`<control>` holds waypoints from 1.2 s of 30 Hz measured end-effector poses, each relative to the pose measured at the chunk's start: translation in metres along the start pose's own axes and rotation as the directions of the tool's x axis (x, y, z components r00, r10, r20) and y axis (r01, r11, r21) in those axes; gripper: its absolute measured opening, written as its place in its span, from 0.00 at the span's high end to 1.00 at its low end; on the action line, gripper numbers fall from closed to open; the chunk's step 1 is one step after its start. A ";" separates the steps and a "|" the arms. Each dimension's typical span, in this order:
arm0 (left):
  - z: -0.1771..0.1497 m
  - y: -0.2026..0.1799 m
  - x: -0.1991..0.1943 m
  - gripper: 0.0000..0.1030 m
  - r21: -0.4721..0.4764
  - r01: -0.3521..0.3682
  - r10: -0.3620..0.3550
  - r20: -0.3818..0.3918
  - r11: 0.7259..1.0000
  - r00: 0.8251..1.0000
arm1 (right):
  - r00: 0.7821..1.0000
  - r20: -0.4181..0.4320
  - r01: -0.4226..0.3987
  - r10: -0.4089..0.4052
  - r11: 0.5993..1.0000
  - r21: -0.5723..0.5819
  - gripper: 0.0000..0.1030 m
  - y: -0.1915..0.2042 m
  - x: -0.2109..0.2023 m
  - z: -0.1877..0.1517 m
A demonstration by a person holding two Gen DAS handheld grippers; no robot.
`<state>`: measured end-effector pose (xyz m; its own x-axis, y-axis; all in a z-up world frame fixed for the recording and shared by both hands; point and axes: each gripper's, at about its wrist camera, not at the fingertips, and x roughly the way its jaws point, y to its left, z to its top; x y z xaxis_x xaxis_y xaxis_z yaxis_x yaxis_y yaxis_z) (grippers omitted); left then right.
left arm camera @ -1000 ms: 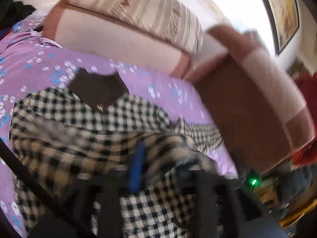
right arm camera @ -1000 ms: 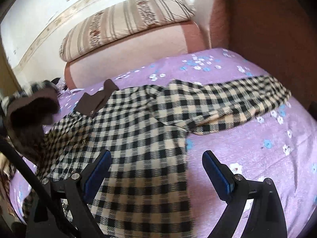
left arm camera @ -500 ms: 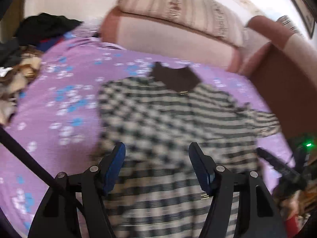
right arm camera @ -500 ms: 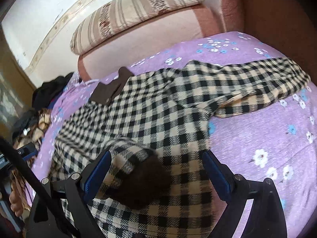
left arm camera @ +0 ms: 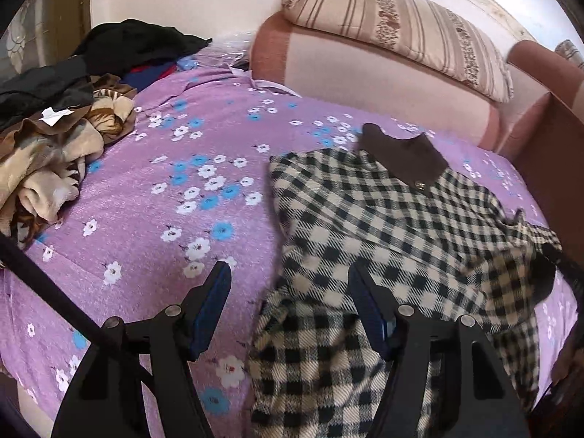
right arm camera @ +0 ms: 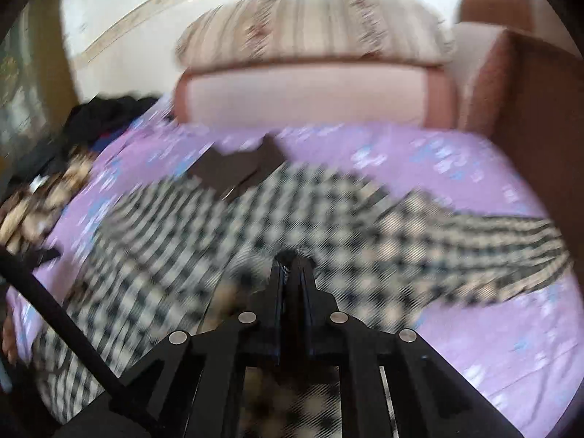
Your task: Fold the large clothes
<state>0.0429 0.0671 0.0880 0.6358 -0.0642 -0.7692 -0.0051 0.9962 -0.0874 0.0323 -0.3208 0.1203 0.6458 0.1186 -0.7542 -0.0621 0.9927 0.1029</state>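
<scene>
Looking along the left claw [left arm camera: 288, 292], we see its blue-padded fingers [left arm camera: 211, 303] spread wide with nothing between them, hanging over the near left edge of the checked coat [left arm camera: 383, 226]. The coat lies spread on the purple flowered bedspread [left arm camera: 153, 197], toward the bed's right side, its brown collar [left arm camera: 405, 157] pointing at the far edge where the pink backrest [left arm camera: 365, 73] and striped cushion [left arm camera: 401, 22] stand. One sleeve is laid back across the coat's body. A heap of other clothes [left arm camera: 54, 138] sits at the bed's far left corner.

In the right wrist view, which is blurred, the right claw [right arm camera: 294, 259] has its fingers pressed together with no gap showing. Its tips sit at a dark fold of the coat [right arm camera: 219, 226]; we cannot tell whether cloth is pinched between them. The other sleeve [right arm camera: 474, 248] stretches toward the bed's right edge, beside the brown armrest [right arm camera: 540, 116].
</scene>
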 end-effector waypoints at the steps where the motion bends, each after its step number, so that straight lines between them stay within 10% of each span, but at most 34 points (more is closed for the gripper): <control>1: 0.000 -0.001 0.003 0.34 0.001 -0.014 0.014 -0.003 1.000 1.000 | 0.998 0.006 0.063 -0.064 0.998 0.012 0.90 -0.009 0.002 0.002; 6: -0.008 -0.002 0.022 0.32 0.011 -0.049 0.049 -0.041 0.999 0.998 | 0.944 -0.109 0.319 -0.313 0.946 0.049 0.81 -0.062 0.032 -0.018; 11: -0.023 0.014 0.025 0.32 -0.004 -0.030 0.030 -0.066 1.000 0.997 | 0.993 -0.039 0.120 -0.115 0.983 0.143 0.39 -0.075 0.004 -0.024; 13: -0.029 0.020 0.025 0.33 -0.004 -0.015 0.015 -0.081 1.000 0.997 | 1.000 -0.026 0.019 -0.015 0.989 0.146 0.39 -0.054 0.003 -0.021; 14: -0.034 0.022 0.026 0.39 0.001 -0.002 0.002 -0.097 1.000 0.995 | 0.998 -0.032 -0.042 0.046 0.989 0.139 0.38 -0.040 0.003 -0.020; 16: -0.049 0.027 0.032 0.92 0.017 0.035 -0.032 -0.175 0.999 0.984 | 0.990 -0.055 -0.123 0.129 0.987 0.102 0.36 -0.013 0.012 -0.015; 23: -0.077 0.050 0.014 0.95 -0.077 0.154 -0.163 -0.133 0.985 0.978 | 0.933 -0.220 -0.314 0.286 0.943 -0.108 0.28 0.123 0.082 0.028; 33: -0.077 0.064 0.015 0.95 -0.179 0.234 -0.262 -0.155 0.956 0.953 | 0.892 -0.395 -0.329 0.218 0.914 -0.238 0.28 0.278 0.210 0.081; 36: -0.077 0.068 0.016 0.95 -0.209 0.253 -0.289 -0.167 0.945 0.943 | 0.852 -0.492 -0.352 0.179 0.891 -0.286 0.70 0.300 0.228 0.072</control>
<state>-0.0065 0.1294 0.0208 0.4723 -0.3582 -0.8054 -0.0059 0.9124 -0.4093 0.2158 0.0026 0.0257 0.1646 0.2879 -0.9434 -0.5008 0.8484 0.1716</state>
